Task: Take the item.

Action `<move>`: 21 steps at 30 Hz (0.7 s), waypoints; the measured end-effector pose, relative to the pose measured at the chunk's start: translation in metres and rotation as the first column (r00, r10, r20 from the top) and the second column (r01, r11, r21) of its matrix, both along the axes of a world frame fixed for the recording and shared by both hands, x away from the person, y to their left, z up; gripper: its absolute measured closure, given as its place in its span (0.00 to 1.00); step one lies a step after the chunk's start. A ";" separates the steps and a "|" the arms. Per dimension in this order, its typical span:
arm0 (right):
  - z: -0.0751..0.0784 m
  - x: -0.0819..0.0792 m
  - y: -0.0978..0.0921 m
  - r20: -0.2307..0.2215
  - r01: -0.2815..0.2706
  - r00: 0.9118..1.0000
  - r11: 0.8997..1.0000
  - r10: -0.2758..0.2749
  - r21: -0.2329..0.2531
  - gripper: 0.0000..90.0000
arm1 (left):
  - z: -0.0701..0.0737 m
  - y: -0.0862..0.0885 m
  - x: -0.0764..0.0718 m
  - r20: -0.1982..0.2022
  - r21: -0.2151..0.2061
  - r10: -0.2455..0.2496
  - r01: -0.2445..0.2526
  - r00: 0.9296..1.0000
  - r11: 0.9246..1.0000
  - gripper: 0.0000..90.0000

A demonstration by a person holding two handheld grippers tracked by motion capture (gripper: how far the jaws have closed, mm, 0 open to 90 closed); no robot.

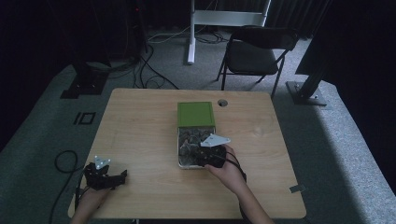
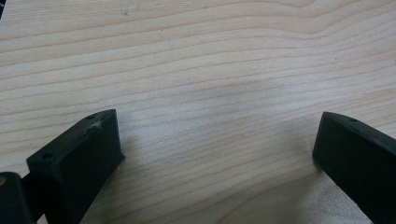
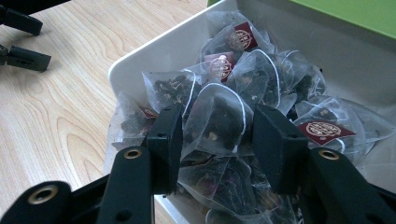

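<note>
A white box of clear pyramid tea bags sits at the table's middle, its green lid hinged open at the far side. My right gripper reaches down into the box, jaws pressed against both sides of one tea bag on top of the pile; in the high view this gripper is over the box's near end. My left gripper rests low over the table's near left corner. Its jaws stand wide apart with bare wood between them.
The wooden table has a cable hole behind the lid. Several more tea bags with red tags fill the box. A black folding chair and stand legs are on the floor beyond the table.
</note>
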State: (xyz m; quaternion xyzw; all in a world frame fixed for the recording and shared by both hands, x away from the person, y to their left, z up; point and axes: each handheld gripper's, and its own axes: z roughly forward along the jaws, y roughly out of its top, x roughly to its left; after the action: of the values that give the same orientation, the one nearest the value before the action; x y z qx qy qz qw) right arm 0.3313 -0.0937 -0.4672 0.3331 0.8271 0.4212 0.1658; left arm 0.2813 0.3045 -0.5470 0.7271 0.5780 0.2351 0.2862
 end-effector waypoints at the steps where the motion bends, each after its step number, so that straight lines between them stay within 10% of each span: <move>1: 0.000 0.000 0.000 -0.001 0.003 1.000 1.000 -0.003 -0.002 0.60 | 0.000 0.000 0.000 0.000 0.000 0.000 0.000 1.000 1.000 0.02; 21: -0.007 -0.002 0.009 0.021 0.024 1.000 0.999 -0.024 -0.024 0.88 | 0.000 0.000 0.000 0.000 0.001 0.000 0.000 1.000 1.000 0.02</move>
State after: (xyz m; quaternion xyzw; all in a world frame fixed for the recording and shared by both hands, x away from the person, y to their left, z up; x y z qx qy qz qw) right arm 0.3293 -0.0851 -0.4741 0.3366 0.8265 0.4123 0.1834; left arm 0.2813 0.3046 -0.5470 0.7273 0.5779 0.2353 0.2859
